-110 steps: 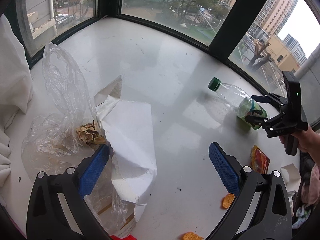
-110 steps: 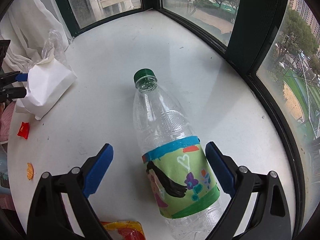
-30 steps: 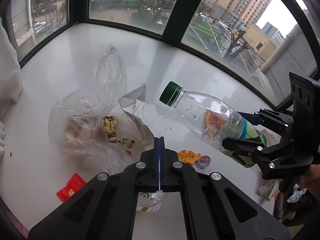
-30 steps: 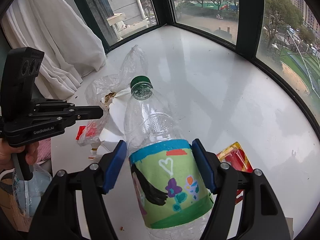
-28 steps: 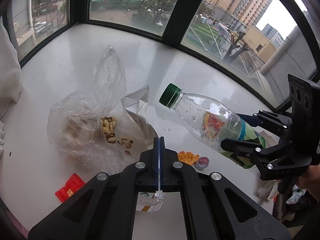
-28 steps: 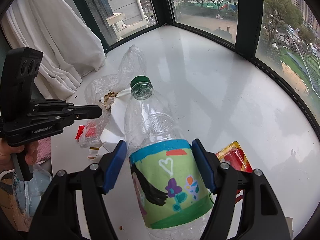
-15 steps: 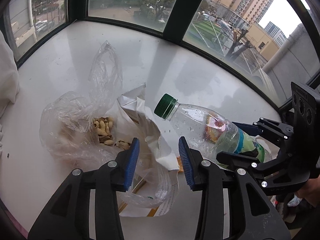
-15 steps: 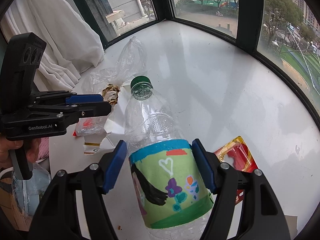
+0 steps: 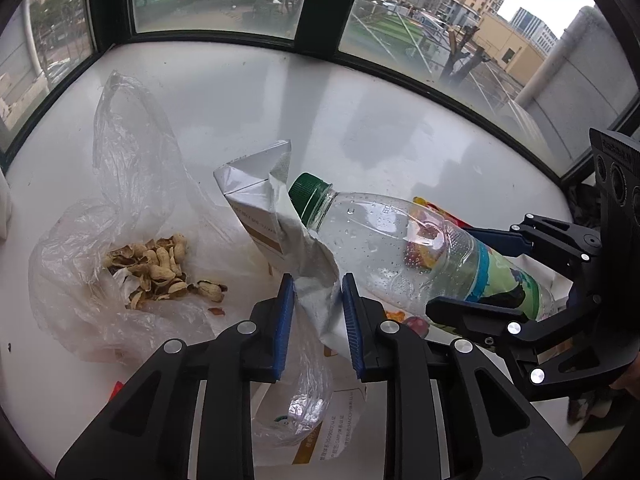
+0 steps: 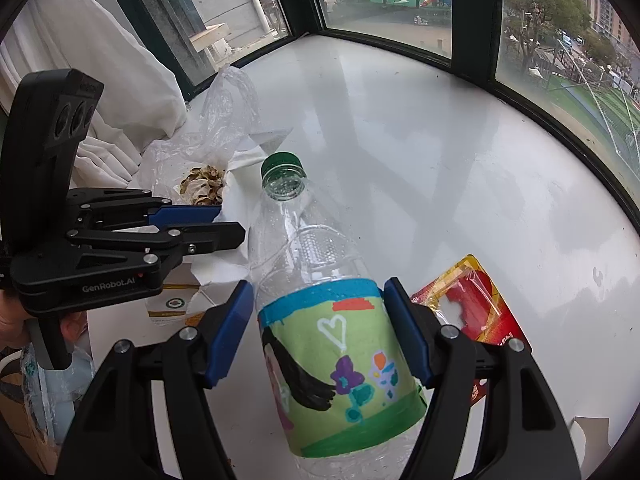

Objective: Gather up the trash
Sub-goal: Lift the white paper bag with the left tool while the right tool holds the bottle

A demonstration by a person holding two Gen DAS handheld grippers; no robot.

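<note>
White glossy surface (image 9: 248, 92) in a bay window, city and trees outside, trash spread over the near part of it.

The right hand-held gripper (image 10: 320, 336) is clamped on the labelled belly of the plastic bottle (image 10: 320, 300), lifted off the surface with its green cap (image 9: 310, 196) poking toward the mouth of the white paper bag (image 9: 260, 208).

The left hand-held gripper (image 9: 318, 320) has just been narrowing its jaws around the torn upper edge of that bag. The paper sits between the blue pads, but the pads don't seem to be pressing it yet, so I'd call it not quite gripped.

My take on doing this bit well:
- Finish the pinch on the paper only. The clear plastic bag (image 9: 120, 184) with the peanut shells (image 9: 160, 264) lies right against it, and catching that film too would probably drag shells out.
- Then lift the edge up and away so the mouth gapes before the bottle goes in, cap first.
- Keep the bottle squeeze gentle, since thin plastic like that likely buckles.

The red snack wrapper (image 10: 468, 300) lies on the surface just beside the bottle, left for later.
</note>
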